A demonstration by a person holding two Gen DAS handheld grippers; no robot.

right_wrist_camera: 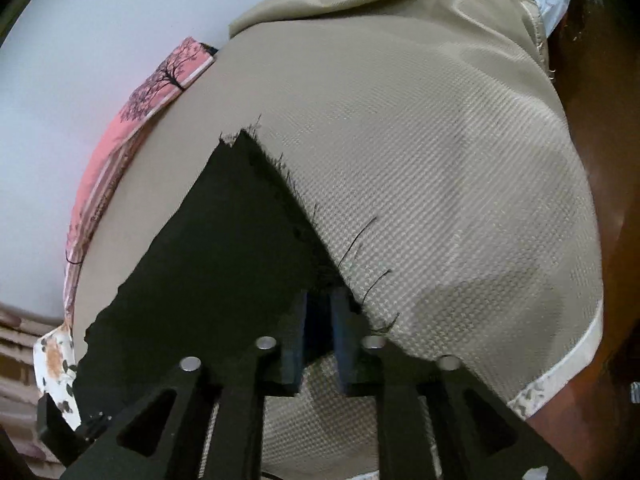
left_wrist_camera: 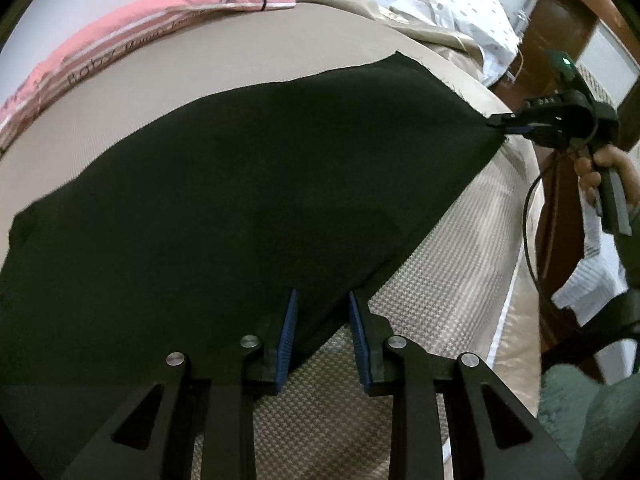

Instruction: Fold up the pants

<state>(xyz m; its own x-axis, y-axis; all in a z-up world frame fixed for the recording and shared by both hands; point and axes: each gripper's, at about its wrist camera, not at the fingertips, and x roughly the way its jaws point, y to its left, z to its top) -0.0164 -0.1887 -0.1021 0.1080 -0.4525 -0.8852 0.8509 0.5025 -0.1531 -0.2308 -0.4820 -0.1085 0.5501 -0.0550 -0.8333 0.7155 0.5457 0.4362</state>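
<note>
From the left wrist camera we see our left gripper (left_wrist_camera: 322, 336) with its blue-padded fingers (left_wrist_camera: 289, 336) set a modest way apart, and a corner of the black pants (left_wrist_camera: 240, 184) runs down between them. The cloth fills much of the gap, yet we cannot tell whether the pads actually press on it. The pants spread as a broad dark sheet over the beige bedcover (left_wrist_camera: 420, 300), which has a woven check pattern. Far to the right, our right gripper (left_wrist_camera: 498, 122) has its tips closed together on another corner of the pants, pulling that corner taut just past the bed's edge, and our right hand (left_wrist_camera: 608, 172) grips its handle. Along the far side lies a pink cloth (left_wrist_camera: 120, 28) printed with a dark tree; writing on it begins "Roby", the rest too blurred to read. A white spotted cloth (left_wrist_camera: 452, 4) is bunched at the far end.

From the right wrist camera, the right gripper (right_wrist_camera: 320, 340) shows its fingers (right_wrist_camera: 294, 344) drawn close, a narrow gap left, with the frayed edge of the pants (right_wrist_camera: 224, 240) caught between them. Loose black threads trail onto the bedcover (right_wrist_camera: 440, 160). The pink cloth (right_wrist_camera: 132, 136) runs beside the bed's left edge.
</note>
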